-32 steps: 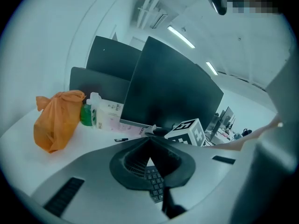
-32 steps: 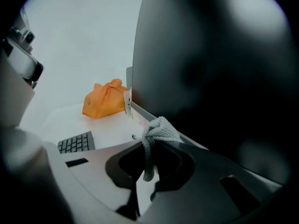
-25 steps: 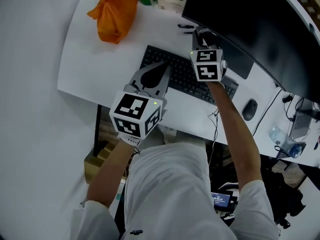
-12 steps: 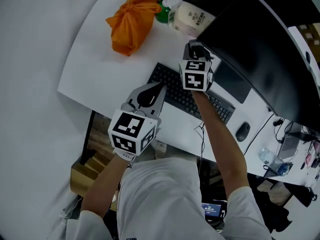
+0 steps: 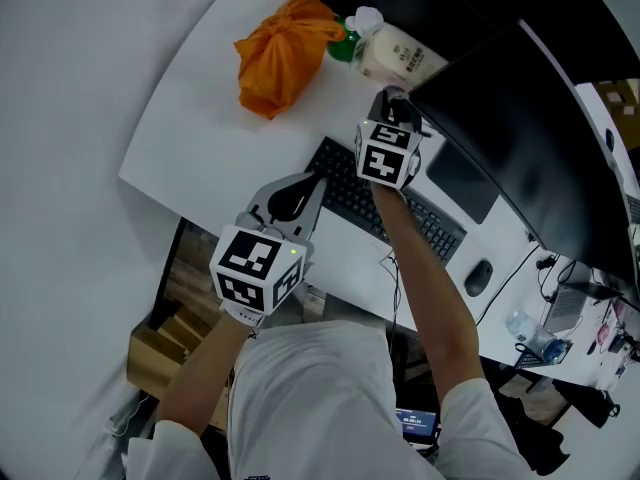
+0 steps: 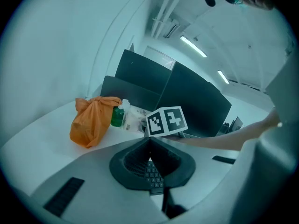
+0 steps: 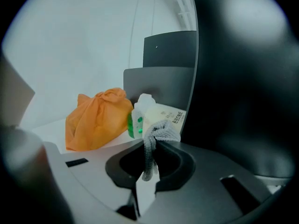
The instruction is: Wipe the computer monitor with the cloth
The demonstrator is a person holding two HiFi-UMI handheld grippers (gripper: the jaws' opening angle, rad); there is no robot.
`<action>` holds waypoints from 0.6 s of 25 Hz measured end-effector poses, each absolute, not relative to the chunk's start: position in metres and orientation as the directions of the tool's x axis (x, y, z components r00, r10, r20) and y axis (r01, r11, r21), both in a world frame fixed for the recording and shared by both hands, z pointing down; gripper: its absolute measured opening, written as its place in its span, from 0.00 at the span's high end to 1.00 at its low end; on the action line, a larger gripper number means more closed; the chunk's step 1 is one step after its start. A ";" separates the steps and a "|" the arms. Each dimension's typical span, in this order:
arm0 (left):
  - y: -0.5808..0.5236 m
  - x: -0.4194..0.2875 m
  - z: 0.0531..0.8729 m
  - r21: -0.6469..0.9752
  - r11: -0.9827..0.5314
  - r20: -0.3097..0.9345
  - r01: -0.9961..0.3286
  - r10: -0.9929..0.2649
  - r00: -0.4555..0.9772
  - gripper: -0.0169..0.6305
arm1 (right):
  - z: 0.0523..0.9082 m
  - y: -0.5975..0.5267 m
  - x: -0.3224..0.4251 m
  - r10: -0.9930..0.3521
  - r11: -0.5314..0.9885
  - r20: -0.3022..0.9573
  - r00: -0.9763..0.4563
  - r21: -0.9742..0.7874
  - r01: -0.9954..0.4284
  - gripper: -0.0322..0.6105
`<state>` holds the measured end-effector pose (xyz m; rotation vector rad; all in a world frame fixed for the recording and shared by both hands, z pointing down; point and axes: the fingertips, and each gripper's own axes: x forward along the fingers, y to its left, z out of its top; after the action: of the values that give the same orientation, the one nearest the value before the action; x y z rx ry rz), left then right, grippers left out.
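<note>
The big black monitor (image 5: 520,118) stands along the back right of the white desk (image 5: 200,138). My right gripper (image 5: 397,100) is at the monitor's left end, above the keyboard (image 5: 410,213). It is shut on a grey cloth (image 7: 158,135), which bunches above the tips and hangs between them; the dark screen (image 7: 243,78) fills the right gripper view just to the right. My left gripper (image 5: 316,181) hovers over the desk's front edge, left of the right arm. Its jaws are shut (image 6: 149,141) with nothing in them.
An orange knotted bag (image 5: 285,53), a green bottle (image 5: 345,43) and a white package (image 5: 395,56) sit at the desk's back left. A mouse (image 5: 478,276) lies right of the keyboard. Cables and a water bottle (image 5: 520,328) are beyond the desk's right end.
The right gripper with the cloth has moved left along the desk toward the monitor's left end. The left gripper has stayed low and shut near the front edge.
</note>
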<state>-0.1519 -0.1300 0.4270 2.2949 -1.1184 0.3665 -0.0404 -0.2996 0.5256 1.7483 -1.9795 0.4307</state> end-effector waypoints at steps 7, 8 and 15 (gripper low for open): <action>-0.132 -0.155 0.417 0.363 -0.505 0.444 -0.783 -0.645 0.622 0.95 | 0.507 -0.307 -0.032 -0.874 0.022 0.485 -0.011 0.017 -1.000 0.92; -0.133 -0.156 0.416 0.360 -0.507 0.441 -0.783 -0.647 0.622 0.95 | 0.504 -0.309 -0.032 -0.877 0.012 0.481 -0.007 0.008 -1.000 0.92; -0.135 -0.159 0.408 0.353 -0.516 0.427 -0.780 -0.653 0.625 0.95 | 0.480 -0.311 -0.031 -0.904 -0.010 0.428 0.008 -0.003 -1.000 0.92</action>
<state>-0.1593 -0.1348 0.4079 2.3324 -1.1240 0.3270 -0.0309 -0.3106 0.4802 1.9875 -1.9688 0.4496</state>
